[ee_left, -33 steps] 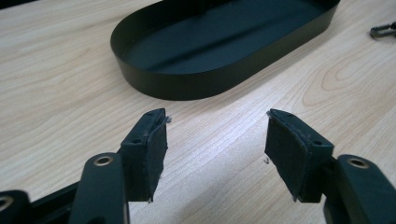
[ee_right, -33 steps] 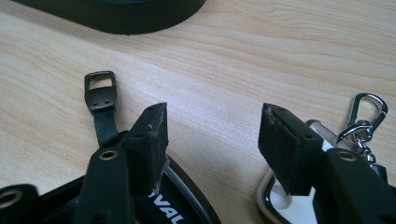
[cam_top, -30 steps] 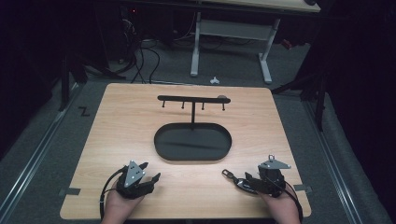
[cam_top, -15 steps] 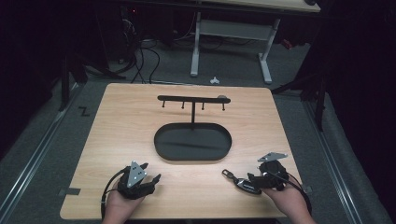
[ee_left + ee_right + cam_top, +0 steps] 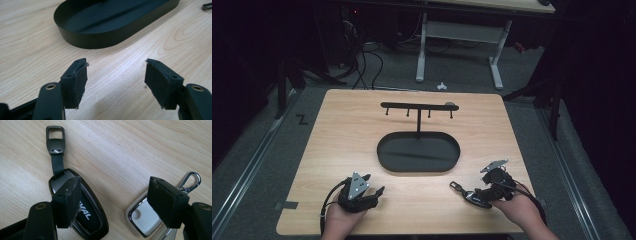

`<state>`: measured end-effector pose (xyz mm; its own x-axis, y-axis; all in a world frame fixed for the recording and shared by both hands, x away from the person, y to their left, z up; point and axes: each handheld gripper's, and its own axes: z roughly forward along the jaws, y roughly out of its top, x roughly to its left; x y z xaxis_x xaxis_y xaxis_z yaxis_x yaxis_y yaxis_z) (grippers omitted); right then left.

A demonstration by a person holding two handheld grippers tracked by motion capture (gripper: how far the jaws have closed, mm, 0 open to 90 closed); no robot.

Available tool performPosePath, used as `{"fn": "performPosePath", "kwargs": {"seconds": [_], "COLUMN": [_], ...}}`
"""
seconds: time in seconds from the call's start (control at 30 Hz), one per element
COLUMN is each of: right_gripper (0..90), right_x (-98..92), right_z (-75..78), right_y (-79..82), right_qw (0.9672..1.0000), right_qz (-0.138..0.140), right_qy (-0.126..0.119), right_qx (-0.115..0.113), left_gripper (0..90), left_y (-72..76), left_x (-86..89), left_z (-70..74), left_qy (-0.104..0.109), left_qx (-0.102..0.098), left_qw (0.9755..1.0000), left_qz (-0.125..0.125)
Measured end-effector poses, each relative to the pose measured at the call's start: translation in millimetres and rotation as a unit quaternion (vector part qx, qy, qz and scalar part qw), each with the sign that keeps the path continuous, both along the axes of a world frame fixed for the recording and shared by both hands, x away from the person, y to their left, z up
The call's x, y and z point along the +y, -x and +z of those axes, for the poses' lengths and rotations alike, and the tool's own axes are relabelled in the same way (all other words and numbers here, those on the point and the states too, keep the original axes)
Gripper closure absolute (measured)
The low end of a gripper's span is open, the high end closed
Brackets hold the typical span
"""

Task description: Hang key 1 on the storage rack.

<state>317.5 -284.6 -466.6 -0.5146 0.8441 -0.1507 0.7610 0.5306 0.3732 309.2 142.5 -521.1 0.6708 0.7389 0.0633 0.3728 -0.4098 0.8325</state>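
A black key fob [image 5: 82, 212] lies flat on the wooden table [image 5: 342, 130], and white letters on it read "VAL"; the rest of the word hides behind a pad. A short black strap with a metal loop [image 5: 55, 137] sticks out from the fob toward 12 o'clock in the right gripper view. Just beside the fob, at about 3 o'clock from it, lies a white and silver key case [image 5: 145, 220] with a small silver clip [image 5: 191, 181] on its far end.

The right gripper [image 5: 113, 205] hangs over these two things. Its jaws have just been opening and now stand wide apart, one pad above the fob and one above the white case, pressing on neither. In the high view this gripper [image 5: 482, 192] is near the table's front edge, at about 5 o'clock from the black oval tray [image 5: 418, 167].

The left gripper [image 5: 116, 82] also has its jaws wide apart, with only bare wood between them. It [image 5: 362, 192] sits at about 7 o'clock from the tray, close to the front edge.

A black rack with small hooks [image 5: 418, 106] stands up from the tray's far side. There is lots of open wood on both sides of the tray and between the two grippers.
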Motion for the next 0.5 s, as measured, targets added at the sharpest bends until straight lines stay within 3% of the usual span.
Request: {"fn": "performPosePath", "kwargs": {"seconds": [0.27, 0.5], "right_gripper": [29.4, 29.1], "right_x": [6.4, 16.5], "right_z": [7.3, 10.6], "right_y": [-7.1, -13.2], "right_qw": [0.9975, 0.9952], "right_qz": [0.044, 0.055], "right_qy": [0.025, 0.027], "right_qx": [0.051, 0.077], "left_gripper": [35.1, 34.6], "left_y": [0.9, 0.6], "left_x": [-3.0, -3.1], "left_z": [-0.4, -1.1], "left_qy": [-0.005, -0.009], "left_qx": [0.001, 0.002], "left_qw": [0.9999, 0.9999], "left_qz": [-0.009, -0.012]}}
